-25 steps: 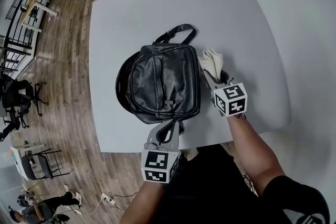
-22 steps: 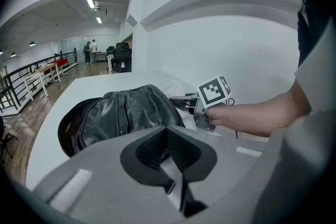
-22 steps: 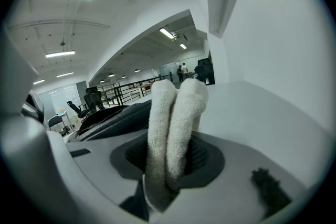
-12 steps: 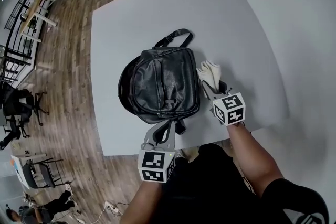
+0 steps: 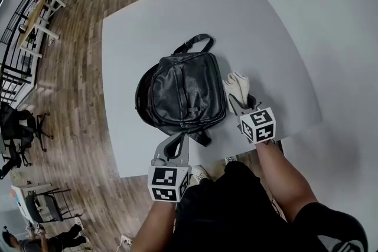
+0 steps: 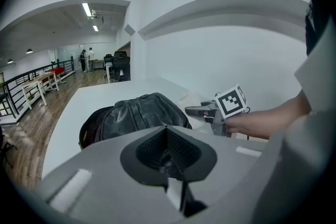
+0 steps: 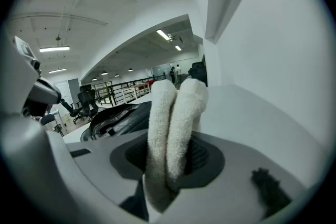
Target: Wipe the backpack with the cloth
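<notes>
Jaws clenched on left gripper (image 5: pixel 179 138), right gripper (image 5: pixel 238 102) clamping cloth (image 5: pixel 236 83), backpack (image 5: pixel 183 94) handle pointing away

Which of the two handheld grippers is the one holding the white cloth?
The right gripper, beside the black leather backpack: a folded white terry cloth is clamped between its jaws. The left gripper, at the backpack's near edge, carries no cloth.

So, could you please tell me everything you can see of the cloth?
The cloth is off-white terry towelling, folded so two plump rolls stand side by side. The right gripper is shut on its lower part, holding it over the white table, close beside the black backpack; whether the two touch cannot be told.
</notes>
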Motion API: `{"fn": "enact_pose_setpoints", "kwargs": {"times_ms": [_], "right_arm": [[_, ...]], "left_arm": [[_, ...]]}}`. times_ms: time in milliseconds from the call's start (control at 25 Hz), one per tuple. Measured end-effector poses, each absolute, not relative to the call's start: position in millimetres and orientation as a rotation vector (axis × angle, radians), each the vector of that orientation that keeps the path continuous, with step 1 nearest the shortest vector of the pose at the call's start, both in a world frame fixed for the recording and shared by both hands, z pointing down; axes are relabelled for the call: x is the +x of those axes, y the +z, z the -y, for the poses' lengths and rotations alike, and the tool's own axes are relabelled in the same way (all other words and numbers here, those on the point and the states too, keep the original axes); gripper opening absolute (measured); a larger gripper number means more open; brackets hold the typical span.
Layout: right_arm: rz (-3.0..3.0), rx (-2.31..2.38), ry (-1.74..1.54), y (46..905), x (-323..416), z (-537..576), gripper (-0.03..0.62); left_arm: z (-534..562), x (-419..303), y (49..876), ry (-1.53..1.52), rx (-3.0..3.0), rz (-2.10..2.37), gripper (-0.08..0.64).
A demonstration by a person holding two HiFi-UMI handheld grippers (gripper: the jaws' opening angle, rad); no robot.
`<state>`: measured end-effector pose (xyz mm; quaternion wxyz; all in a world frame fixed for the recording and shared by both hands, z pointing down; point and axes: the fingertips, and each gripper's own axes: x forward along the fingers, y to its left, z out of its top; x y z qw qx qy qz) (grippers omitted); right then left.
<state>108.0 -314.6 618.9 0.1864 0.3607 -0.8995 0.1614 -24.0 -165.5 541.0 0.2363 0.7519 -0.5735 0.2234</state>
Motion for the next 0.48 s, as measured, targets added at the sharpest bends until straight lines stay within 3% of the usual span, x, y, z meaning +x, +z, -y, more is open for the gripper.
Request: {"fn": "enact_pose_setpoints", "kwargs": {"times_ms": [480], "right_arm": [[2.450, 1.104, 0.406, 608.7, 118.6, 266.5, 0.127]], "left_arm": [[141.6, -37.0, 541.0, 0.546, 2.121, 1.503, 0.008]]}}
